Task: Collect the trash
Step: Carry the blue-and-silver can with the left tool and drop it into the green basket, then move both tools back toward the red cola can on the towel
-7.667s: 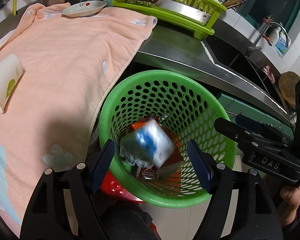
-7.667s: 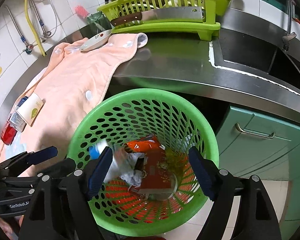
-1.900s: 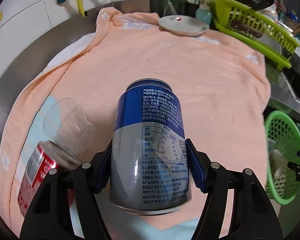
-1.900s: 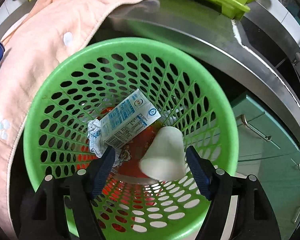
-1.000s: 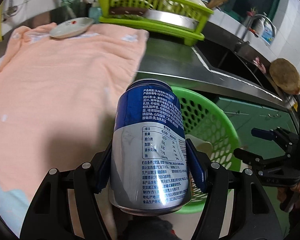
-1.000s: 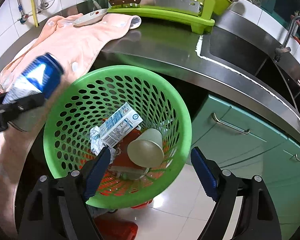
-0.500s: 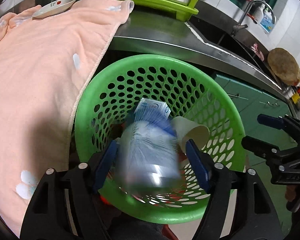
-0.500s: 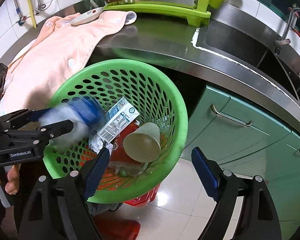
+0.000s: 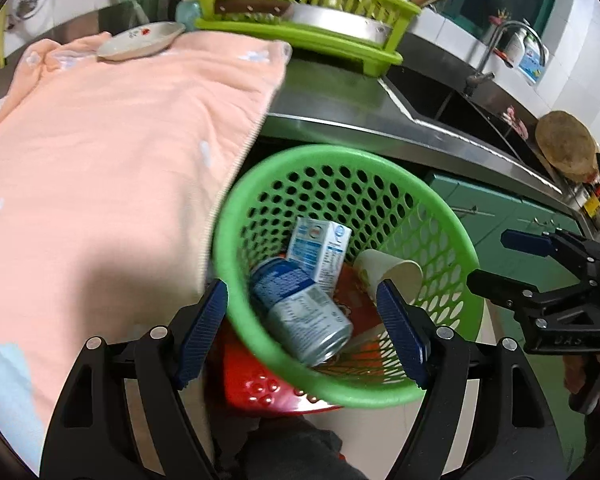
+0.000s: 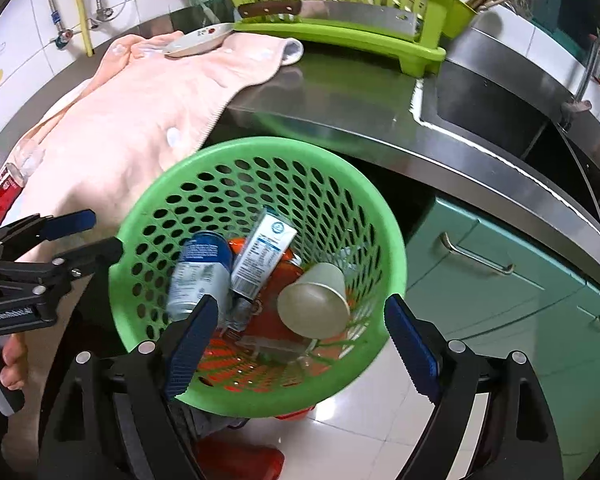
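Jaws of the left gripper (image 9: 302, 330) and right gripper (image 10: 300, 346) stand spread, empty, above the green basket (image 10: 396, 240); red can (image 10: 2, 194) lies on the desk's towel (image 10: 112, 140), nearer the left hand.

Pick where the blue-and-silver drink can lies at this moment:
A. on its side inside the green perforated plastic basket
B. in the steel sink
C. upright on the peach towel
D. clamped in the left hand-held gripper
A: the blue-and-silver drink can lies tipped among a milk carton and a paper cup inside the green perforated plastic basket, clear of the left hand-held gripper, whose pads are empty.
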